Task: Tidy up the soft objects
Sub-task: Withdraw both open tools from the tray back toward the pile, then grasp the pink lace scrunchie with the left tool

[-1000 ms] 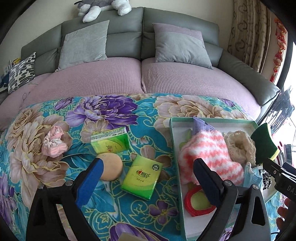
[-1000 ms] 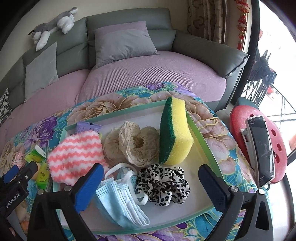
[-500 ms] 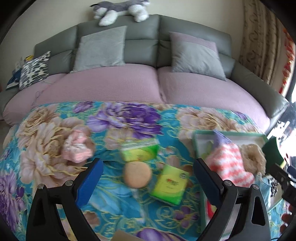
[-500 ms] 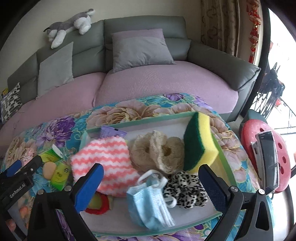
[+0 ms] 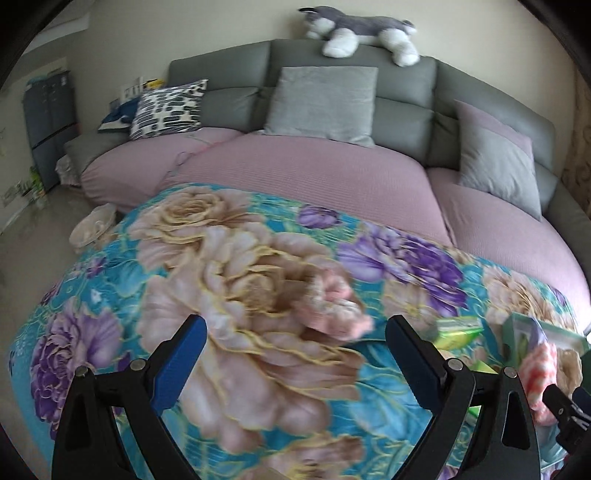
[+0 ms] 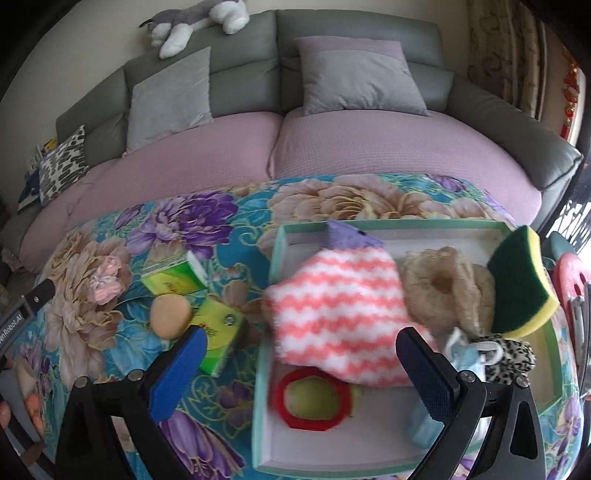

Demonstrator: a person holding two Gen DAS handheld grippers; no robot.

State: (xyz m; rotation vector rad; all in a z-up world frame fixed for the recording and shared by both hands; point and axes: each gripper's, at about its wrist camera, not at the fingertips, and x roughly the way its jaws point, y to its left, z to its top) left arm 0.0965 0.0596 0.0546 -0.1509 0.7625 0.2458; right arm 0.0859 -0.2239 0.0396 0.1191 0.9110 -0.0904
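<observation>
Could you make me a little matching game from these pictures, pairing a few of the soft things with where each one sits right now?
Things:
1. pink scrunchie
2. striped pink-and-white cloth
3. plush dog
4. leopard-print scrunchie

Places:
A. on top of the sofa back
B. in the tray's right part, below the sponge
C. on the flowered cloth, outside the tray
D. in the middle of the tray

Pairs: 1-C, 2-D, 3-A, 4-B
</observation>
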